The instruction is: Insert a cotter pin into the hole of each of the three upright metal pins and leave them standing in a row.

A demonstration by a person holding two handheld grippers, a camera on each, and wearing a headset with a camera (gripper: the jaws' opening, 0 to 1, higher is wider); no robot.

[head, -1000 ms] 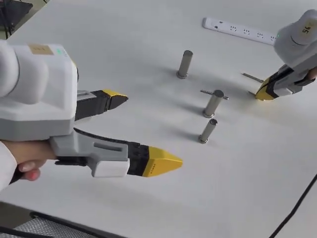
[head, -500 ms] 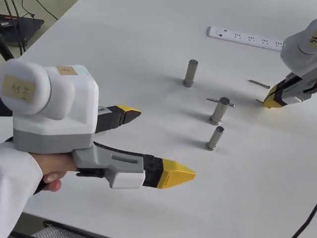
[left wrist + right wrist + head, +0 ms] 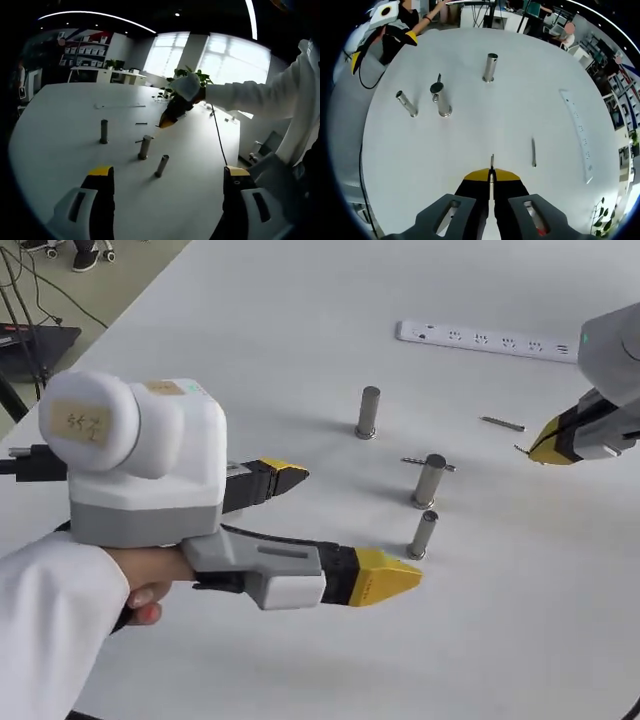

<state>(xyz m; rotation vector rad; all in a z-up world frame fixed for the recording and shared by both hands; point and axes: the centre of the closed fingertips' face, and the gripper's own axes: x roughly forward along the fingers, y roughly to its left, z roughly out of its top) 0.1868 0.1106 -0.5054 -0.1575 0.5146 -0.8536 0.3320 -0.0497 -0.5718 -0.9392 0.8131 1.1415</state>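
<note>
Three upright metal pins stand in a row on the white table: the far pin (image 3: pixel 368 412), the middle pin (image 3: pixel 430 480) with a cotter pin (image 3: pixel 428 462) through its top, and the near pin (image 3: pixel 423 533). My left gripper (image 3: pixel 345 528) is open and empty, its lower fingertip just left of the near pin. My right gripper (image 3: pixel 548 449) is shut on a thin cotter pin (image 3: pixel 491 164) that sticks out past its tips, right of the row. A loose cotter pin (image 3: pixel 503 423) lies flat on the table beside it. The row also shows ahead of the left gripper (image 3: pixel 169 172).
A white power strip (image 3: pixel 480 340) lies along the far side of the table. A black cable (image 3: pixel 367 82) trails over the table edge near the left gripper. Floor and office furniture show past the table's left edge.
The head camera has shifted. My left gripper has come forward, closer to the near pin. The right gripper still holds its cotter pin and has drifted slightly away from the loose one.
</note>
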